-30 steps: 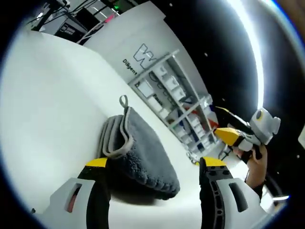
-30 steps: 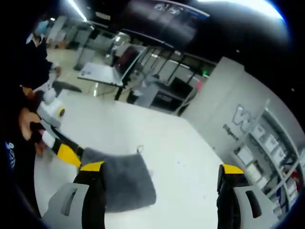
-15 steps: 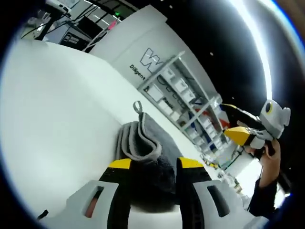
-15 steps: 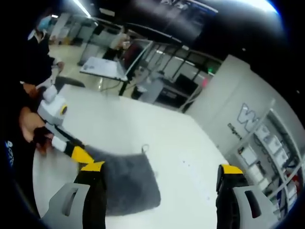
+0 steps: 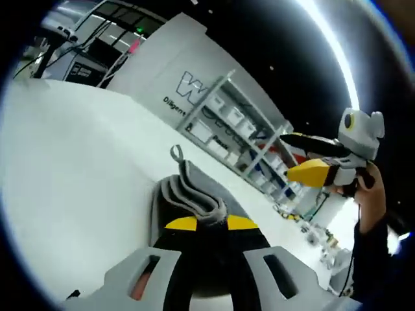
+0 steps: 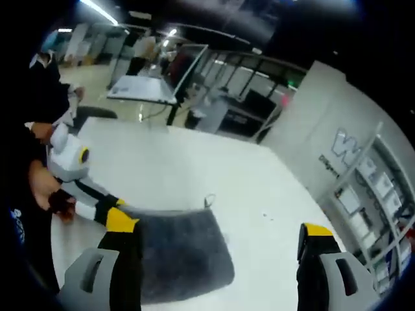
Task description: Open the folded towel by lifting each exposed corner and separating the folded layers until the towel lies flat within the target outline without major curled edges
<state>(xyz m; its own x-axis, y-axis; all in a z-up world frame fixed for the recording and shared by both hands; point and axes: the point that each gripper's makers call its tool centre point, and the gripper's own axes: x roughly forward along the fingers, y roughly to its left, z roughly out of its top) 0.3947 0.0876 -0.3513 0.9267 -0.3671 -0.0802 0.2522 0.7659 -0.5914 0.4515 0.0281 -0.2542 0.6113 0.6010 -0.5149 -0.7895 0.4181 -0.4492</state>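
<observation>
1. Table (image 6: 194, 168): white, carrying the towel.
2. Towel (image 6: 178, 249): grey, folded in soft, limp layers; best taken at an edge corner.
3. My left gripper (image 5: 211, 223): jaws narrowed onto the towel's near edge.
4. My right gripper (image 6: 217, 230): jaws wide, holding nothing, above the towel.
5. Hanging loop (image 5: 176, 153): at the towel's far corner.

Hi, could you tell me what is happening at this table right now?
A person is working on a folded grey towel that lies on a white table, with a handheld gripper in each hand. The left gripper has its jaws nearly together on the towel's near edge, where the stacked layers show. The right gripper is open and held above the table, apart from the towel. The towel is still folded; a small hanging loop sticks out at its far corner.
</observation>
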